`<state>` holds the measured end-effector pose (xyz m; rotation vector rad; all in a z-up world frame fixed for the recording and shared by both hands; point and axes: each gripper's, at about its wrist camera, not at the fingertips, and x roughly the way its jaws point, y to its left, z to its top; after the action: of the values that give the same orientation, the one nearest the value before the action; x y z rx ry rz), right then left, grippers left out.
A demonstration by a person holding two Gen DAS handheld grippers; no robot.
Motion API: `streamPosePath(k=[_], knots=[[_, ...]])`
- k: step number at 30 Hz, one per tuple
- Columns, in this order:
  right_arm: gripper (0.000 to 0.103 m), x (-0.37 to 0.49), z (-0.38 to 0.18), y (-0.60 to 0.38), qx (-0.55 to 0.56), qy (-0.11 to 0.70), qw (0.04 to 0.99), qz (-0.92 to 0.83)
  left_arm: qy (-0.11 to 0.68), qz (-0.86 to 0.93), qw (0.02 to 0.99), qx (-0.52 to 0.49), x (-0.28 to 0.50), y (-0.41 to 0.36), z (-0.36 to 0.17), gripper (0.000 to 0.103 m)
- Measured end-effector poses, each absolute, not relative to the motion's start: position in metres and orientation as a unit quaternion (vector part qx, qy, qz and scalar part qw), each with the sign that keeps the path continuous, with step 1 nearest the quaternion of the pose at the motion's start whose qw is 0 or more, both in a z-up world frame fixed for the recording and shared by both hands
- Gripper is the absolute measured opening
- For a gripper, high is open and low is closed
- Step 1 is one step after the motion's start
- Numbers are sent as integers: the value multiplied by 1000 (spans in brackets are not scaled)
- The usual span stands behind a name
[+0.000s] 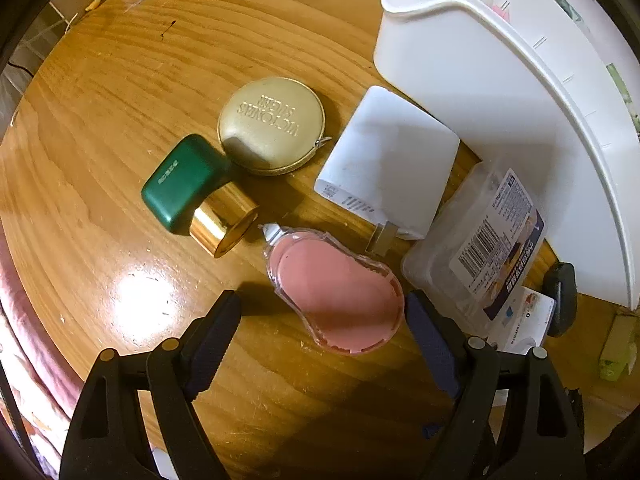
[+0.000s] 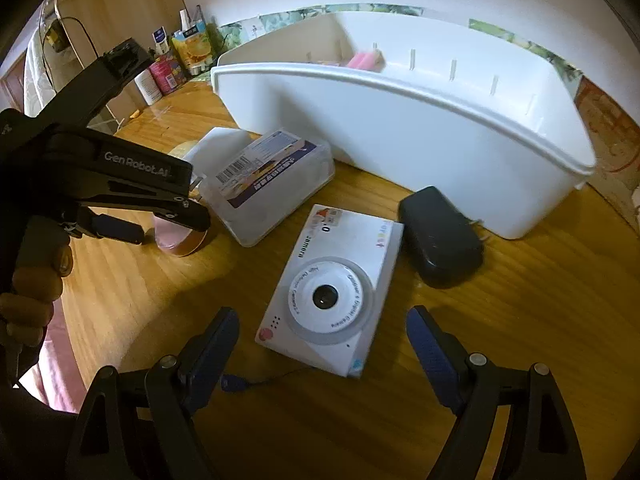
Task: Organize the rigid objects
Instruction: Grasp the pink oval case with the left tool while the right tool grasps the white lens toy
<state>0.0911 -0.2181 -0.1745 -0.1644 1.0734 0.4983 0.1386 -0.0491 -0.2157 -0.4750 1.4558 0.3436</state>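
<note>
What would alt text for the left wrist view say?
An open claw hovers over a pink correction-tape dispenser on a wooden table. Beyond lie a green case, gold cap, round gold tape measure, white charger and white bin.

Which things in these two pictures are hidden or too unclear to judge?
- White bin contents: right wrist view, its front wall hides all but a blurred pink thing.
- Pink case: right wrist view, mostly behind the left claw.
- Black adapter: left wrist view, largely hidden by the clear box.
- Clear box label text: too small.
</note>
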Motion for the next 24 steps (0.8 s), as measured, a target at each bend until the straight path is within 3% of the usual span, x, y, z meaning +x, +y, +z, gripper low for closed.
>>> streamPosePath(k=[14,21,24], knots=[[86,98,-186,-197,-111,505,824,230,656,176,709,-193,161,-51,-223,85],[86,95,-188,-192,-133,500,828,217,655,182,710,-183,153,-34,-220,78],[81,95,-188,-192,-135,500,829,209,656,175,711,-183,153,-31,-220,77]])
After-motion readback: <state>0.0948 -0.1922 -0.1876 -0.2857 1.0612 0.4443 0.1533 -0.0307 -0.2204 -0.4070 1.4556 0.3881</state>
